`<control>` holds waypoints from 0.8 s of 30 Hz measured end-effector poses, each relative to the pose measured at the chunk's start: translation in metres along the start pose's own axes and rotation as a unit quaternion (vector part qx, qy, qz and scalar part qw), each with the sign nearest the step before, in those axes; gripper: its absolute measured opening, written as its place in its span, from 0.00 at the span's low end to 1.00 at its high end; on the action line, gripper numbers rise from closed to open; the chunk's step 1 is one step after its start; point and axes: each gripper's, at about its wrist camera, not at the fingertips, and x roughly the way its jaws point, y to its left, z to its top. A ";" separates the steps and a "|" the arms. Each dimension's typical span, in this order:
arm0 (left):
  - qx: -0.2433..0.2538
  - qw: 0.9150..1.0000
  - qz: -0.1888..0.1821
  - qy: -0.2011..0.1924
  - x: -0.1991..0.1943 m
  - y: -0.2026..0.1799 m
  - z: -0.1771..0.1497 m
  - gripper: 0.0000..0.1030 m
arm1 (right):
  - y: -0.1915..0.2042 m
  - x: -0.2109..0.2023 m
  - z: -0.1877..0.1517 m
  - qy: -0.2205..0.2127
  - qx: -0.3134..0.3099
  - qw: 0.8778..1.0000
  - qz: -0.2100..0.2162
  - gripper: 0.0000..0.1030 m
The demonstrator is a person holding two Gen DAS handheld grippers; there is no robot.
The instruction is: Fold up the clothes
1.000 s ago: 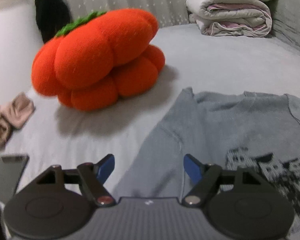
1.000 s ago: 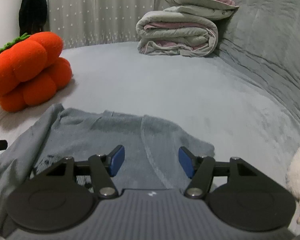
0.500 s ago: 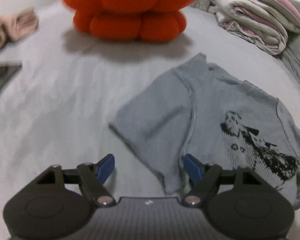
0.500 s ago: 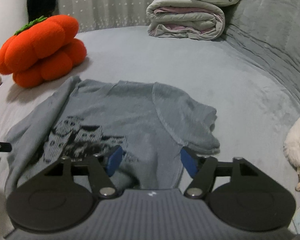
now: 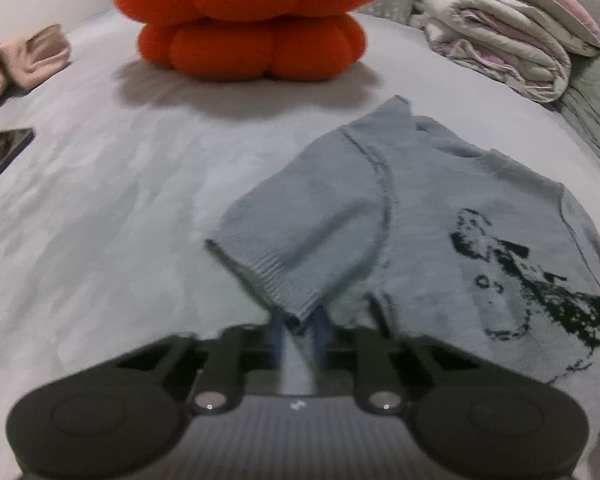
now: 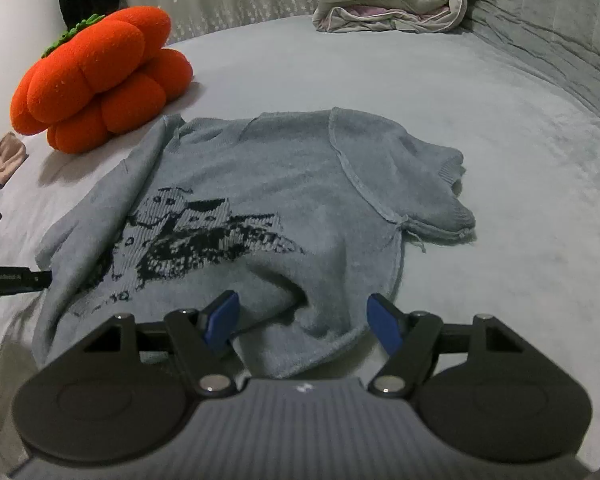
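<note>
Knitwear is the trouble here: the grey-blue short-sleeved sweater (image 6: 260, 200) lies spread face up on the bed (image 6: 500, 120), and the left gripper (image 5: 298, 334) has pinched its jaws together on the ribbed cuff corner of one sleeve (image 5: 300, 240), which sits directly ahead of its blue fingertips (image 5: 278, 332). That bite looks shallow, only the edge of the rib, so I judge a quick lift could let the knit slide out, or stretch the cuff.

The right gripper (image 6: 302, 322) stands wide apart and holds nothing; the sweater's rumpled hem (image 6: 300, 344) lies between and just beyond its fingers, not pressed by either pad. If it closes on that raised wrinkle, it may catch both layers unevenly and drag the body askew. The far sleeve, ahead and to the right of this gripper, is already bunched, which would spoil a clean fold line.

An orange pumpkin cushion (image 6: 100, 80) sits beyond the sweater to the left, near enough for a swung sleeve to brush it.

No containers are in view, so nothing is held in any.
</note>
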 end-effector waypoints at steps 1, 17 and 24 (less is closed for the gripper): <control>0.001 1.000 0.004 -0.003 0.000 -0.001 0.000 0.03 | 0.001 0.001 0.000 0.000 0.001 1.000 0.000 0.72; -0.007 0.979 0.172 -0.110 -0.009 0.053 0.040 0.02 | -0.004 -0.007 0.000 -0.001 -0.007 1.000 0.009 0.72; -0.023 0.978 0.187 -0.084 0.003 0.076 0.044 0.01 | -0.011 -0.010 -0.004 0.002 -0.012 1.000 0.005 0.72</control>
